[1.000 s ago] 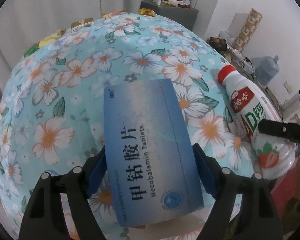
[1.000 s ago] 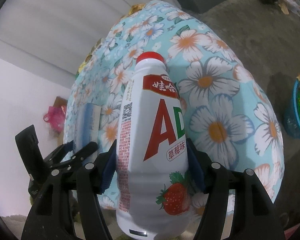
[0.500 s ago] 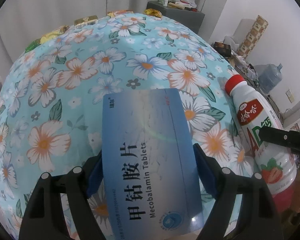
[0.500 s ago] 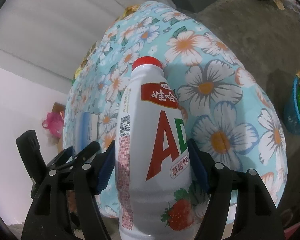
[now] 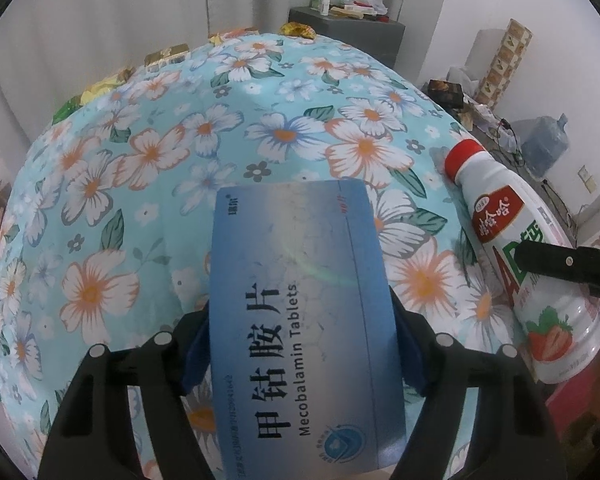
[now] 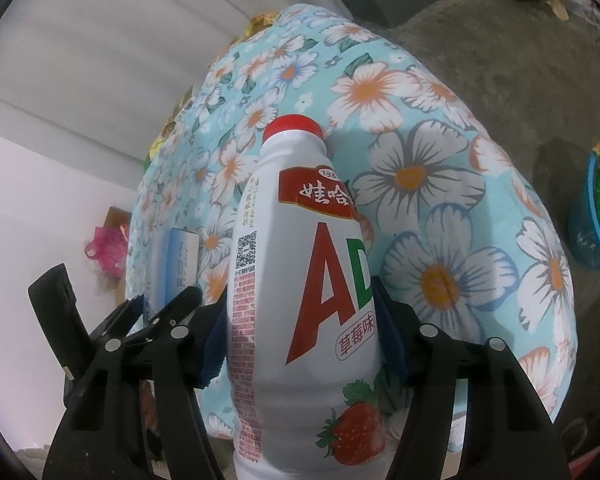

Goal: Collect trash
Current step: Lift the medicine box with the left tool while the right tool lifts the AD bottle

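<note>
The blue medicine box [image 5: 300, 320], printed "Mecobalamin Tablets", lies flat on the floral tablecloth [image 5: 148, 184] near its front edge, between the blue pads of the left gripper [image 5: 300, 344]. Those jaws are closing, and the pads now sit right against the box's long sides, whereas a second ago the same pads flanked it a shade wider. The box reaches about as far up that view as it did half a second ago, its far short edge pointing toward the middle of the table. To its right lies the white milk-drink bottle [image 6: 300, 300], red cap [image 6: 293, 126] away from the camera and the strawberry picture toward the table's edge. The right gripper [image 6: 300, 344] straddles the bottle's lower body; its jaws are closing too, and both blue pads press the label, tighter than in the earlier frames. Bottle and box have kept their places on the cloth. From the right wrist the box [image 6: 178, 264] shows just beyond the left gripper's black fingers [image 6: 168, 316]. A blue basket [image 6: 588, 236] holding packets stands on the floor well to the right.
</note>
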